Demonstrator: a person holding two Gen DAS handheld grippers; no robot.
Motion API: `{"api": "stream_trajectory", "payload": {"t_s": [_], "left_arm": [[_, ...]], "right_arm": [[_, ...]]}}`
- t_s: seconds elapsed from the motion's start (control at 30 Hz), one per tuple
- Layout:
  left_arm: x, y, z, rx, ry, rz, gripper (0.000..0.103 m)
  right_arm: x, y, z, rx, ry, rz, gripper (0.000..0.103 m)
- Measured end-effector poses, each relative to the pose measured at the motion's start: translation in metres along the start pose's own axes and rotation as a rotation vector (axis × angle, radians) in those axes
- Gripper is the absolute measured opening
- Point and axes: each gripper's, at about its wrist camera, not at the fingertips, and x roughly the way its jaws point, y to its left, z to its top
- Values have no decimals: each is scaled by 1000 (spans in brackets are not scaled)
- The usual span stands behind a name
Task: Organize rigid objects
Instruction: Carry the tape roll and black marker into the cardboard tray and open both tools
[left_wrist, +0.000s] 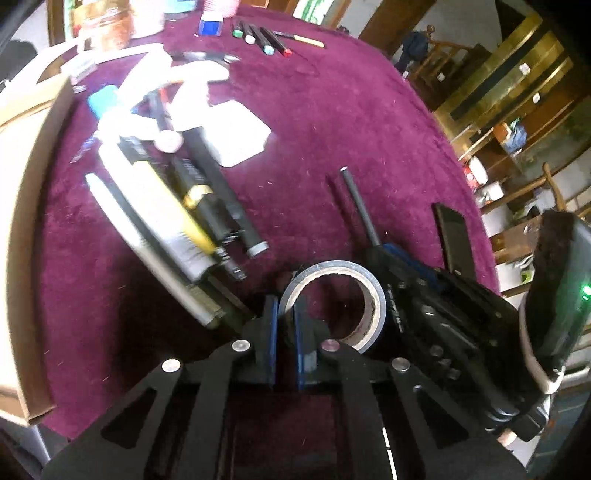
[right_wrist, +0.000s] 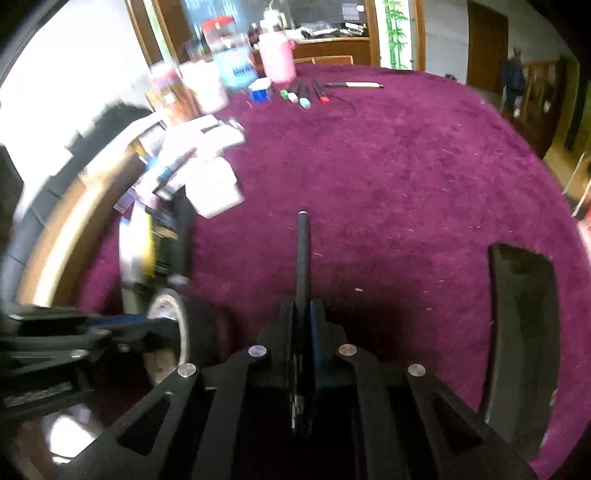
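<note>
My left gripper (left_wrist: 285, 308) is shut on the rim of a grey tape roll (left_wrist: 334, 301), held just above the purple tablecloth. The roll also shows in the right wrist view (right_wrist: 173, 332) at the lower left, with the left gripper on it. My right gripper (right_wrist: 303, 308) is shut on a black pen (right_wrist: 303, 254) that points forward. The pen (left_wrist: 360, 206) and the right gripper (left_wrist: 373, 247) show to the right of the roll in the left wrist view. A pile of pens and markers (left_wrist: 177, 206) lies to the left.
A black flat case (right_wrist: 517, 332) lies at the right. A row of coloured markers (left_wrist: 260, 38) and jars (right_wrist: 236, 66) stand at the far edge. White boxes (left_wrist: 236, 133) lie beside the pile. A cardboard box wall (left_wrist: 33, 236) curves along the left.
</note>
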Motion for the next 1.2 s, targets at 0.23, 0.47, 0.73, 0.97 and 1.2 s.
{"api": "stream_trajectory", "payload": {"t_s": [0.23,0.47,0.73,0.97,1.2], "left_arm": [[-87,73,-20,-111,-155,22,5],[-131,181,-42,-291,-277,165,5],[-120,228,-57,-356,-209,270,5],[-103,236,-47,-322,-128,346,5],[-95,243,-47,-317,-84,374,6]], "right_arm": [[-17,88,10,-125,-46,228,8],[20,190,26,-195,43,381,8],[63,265,17,-308,154,404,8],[84,294,5,-383,179,333,8],[92,306,-1,-468,177,258,8]]}}
